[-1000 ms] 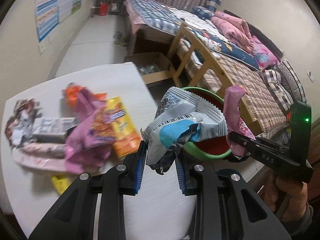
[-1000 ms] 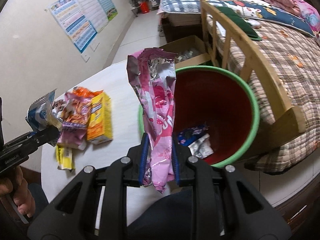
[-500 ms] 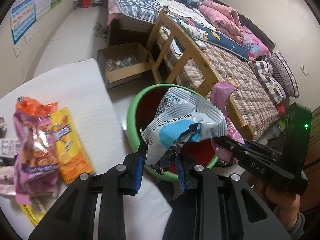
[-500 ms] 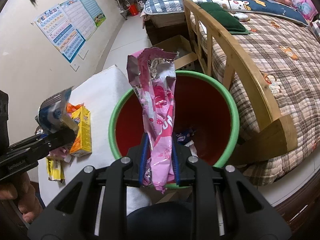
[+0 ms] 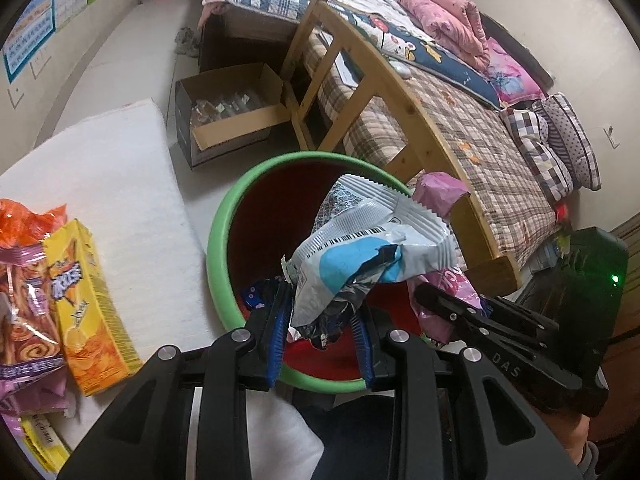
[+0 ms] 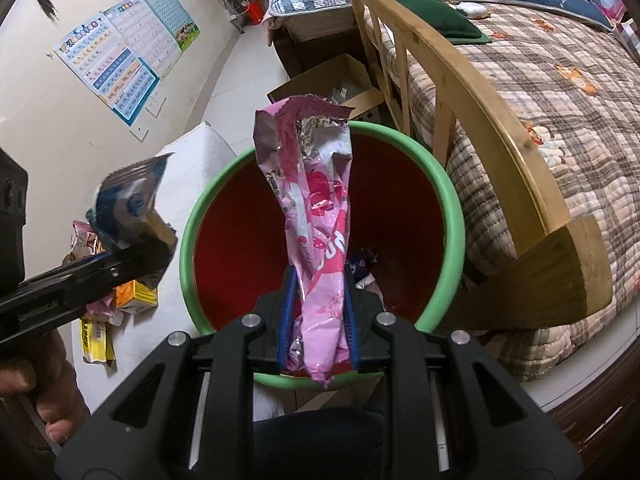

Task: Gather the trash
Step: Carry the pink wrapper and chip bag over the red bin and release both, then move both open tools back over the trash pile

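My left gripper is shut on a crumpled white and blue snack wrapper, held over the red bin with a green rim. In the right wrist view my right gripper is shut on a long pink foil wrapper that stands up over the same bin. A few wrappers lie on the bin's bottom. The left gripper with its wrapper shows at the left of that view, just outside the rim.
A white table at the left carries a yellow snack box, an orange and pink bag and other wrappers. A wooden bed frame stands right behind the bin. An open cardboard box sits on the floor.
Both grippers have moved from the table side to above the bin and lower, each still holding its wrapper. The table's trash has slid to the left of both views.
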Motion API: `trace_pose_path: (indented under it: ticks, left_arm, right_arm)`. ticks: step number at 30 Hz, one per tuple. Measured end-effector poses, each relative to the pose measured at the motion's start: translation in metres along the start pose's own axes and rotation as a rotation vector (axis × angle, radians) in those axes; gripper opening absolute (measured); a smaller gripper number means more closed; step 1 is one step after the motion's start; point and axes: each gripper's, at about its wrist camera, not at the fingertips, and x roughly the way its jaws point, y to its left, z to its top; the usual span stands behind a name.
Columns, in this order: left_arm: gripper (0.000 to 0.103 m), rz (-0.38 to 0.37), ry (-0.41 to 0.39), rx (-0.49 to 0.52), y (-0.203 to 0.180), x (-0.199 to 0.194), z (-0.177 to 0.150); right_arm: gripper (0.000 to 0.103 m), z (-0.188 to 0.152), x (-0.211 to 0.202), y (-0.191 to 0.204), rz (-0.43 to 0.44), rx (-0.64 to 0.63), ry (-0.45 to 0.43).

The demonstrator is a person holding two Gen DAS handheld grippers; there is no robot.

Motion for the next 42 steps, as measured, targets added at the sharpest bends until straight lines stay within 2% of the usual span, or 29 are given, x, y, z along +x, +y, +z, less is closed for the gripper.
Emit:
trace_pose_path:
  ticks: [10,12,13,14,16,17,19,21,26,31,42]
  left_arm:
    - [0.032,-0.012,0.025,-0.018,-0.003,0.018,0.007]
    - [0.046,-0.008,0.016,-0.027,-0.002,0.018,0.008]
    - [0.057,-0.013,0.007,-0.036,-0.001,0.015,0.009]
    - [0.062,-0.015,0.000,-0.040,0.000,0.014,0.010]
    - [0.067,-0.016,-0.010,-0.050,0.003,0.011,0.011]
    - [0.070,-0.019,-0.015,-0.055,0.004,0.009,0.011]
    - [0.074,-0.025,-0.033,-0.066,0.007,0.003,0.010]
    - [0.075,-0.021,-0.044,-0.072,0.011,-0.002,0.009]
    - [0.084,0.000,-0.074,-0.102,0.024,-0.020,0.005]
    - [0.093,0.032,-0.115,-0.119,0.036,-0.046,-0.002]
    - [0.095,0.089,-0.188,-0.159,0.081,-0.116,-0.035]
  right_arm:
    - [0.022,0.001,0.012,-0.012,-0.014,0.007,0.019]
    - [0.024,0.001,0.012,-0.011,-0.020,0.002,0.019]
    - [0.029,0.001,0.012,-0.010,-0.020,-0.001,0.018]
    - [0.032,0.001,0.012,-0.010,-0.018,-0.003,0.017]
    - [0.046,0.002,0.009,-0.010,-0.020,0.001,0.005]
    - [0.047,0.002,0.008,-0.010,-0.020,0.002,0.002]
    - [0.057,0.002,0.006,-0.008,-0.015,-0.002,-0.001]
    - [0.058,0.001,0.003,-0.005,-0.016,-0.008,-0.007]
    - [0.071,-0.002,-0.005,0.005,-0.020,-0.024,-0.018]
    - [0.098,-0.005,-0.018,0.018,-0.036,-0.032,-0.041]
    - [0.098,-0.019,-0.041,0.075,-0.036,-0.104,-0.069]
